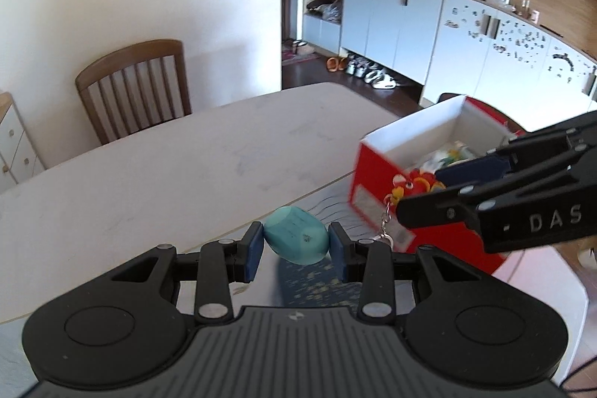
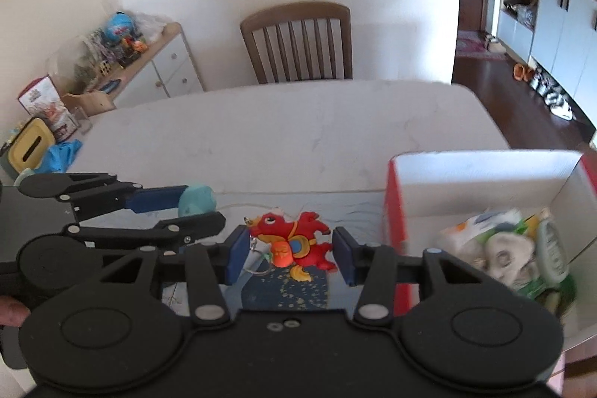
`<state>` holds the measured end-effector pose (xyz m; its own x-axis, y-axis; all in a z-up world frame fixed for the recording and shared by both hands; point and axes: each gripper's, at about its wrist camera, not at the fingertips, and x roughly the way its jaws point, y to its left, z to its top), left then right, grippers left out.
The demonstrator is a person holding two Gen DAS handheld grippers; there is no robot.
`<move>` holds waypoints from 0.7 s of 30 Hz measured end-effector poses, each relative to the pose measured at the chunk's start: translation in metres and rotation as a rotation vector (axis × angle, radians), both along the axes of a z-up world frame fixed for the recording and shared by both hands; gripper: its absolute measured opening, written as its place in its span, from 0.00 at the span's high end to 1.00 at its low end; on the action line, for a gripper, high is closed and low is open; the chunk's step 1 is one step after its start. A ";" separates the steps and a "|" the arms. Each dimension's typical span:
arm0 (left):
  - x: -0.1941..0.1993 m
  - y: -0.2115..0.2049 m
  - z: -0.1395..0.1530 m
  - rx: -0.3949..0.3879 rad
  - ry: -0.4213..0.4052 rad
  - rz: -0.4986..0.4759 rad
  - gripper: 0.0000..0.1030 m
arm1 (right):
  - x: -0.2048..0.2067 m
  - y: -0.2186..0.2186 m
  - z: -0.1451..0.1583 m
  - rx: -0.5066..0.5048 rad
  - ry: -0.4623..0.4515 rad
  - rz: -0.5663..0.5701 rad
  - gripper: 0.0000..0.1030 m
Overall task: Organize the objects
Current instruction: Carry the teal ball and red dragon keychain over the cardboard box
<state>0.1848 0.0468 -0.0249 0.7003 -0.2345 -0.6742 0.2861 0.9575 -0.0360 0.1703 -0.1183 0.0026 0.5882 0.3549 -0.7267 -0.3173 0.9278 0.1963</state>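
Note:
My left gripper point(image 1: 296, 247) is shut on a teal egg-shaped toy point(image 1: 296, 239), held above a blue patterned mat point(image 1: 321, 286). It also shows in the right wrist view point(image 2: 196, 200). My right gripper point(image 2: 289, 248) is shut on a red dragon keychain point(image 2: 294, 241), its ring and chain hanging at the left. In the left wrist view the keychain point(image 1: 414, 187) hangs beside the red box point(image 1: 377, 181). The red and white box point(image 2: 481, 170) stands open at the right, holding a grey figure and packets point(image 2: 511, 248).
The white table point(image 2: 298, 122) stretches ahead, with a wooden chair point(image 2: 298, 40) behind it. A yellow tissue box point(image 2: 28, 140) and a blue cloth point(image 2: 61, 153) lie at the far left. A low cabinet point(image 2: 156, 66) with clutter stands by the wall.

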 end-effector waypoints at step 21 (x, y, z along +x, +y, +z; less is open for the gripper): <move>0.029 -0.146 0.027 0.069 -0.009 -0.060 0.64 | -0.010 -0.146 0.009 -0.145 -0.067 -0.042 0.54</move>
<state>0.2138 -0.0991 0.0019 0.6924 -0.2292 -0.6842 0.3429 0.9388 0.0325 0.1604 -0.2639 0.0119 0.6493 0.2226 -0.7272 -0.2851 0.9577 0.0386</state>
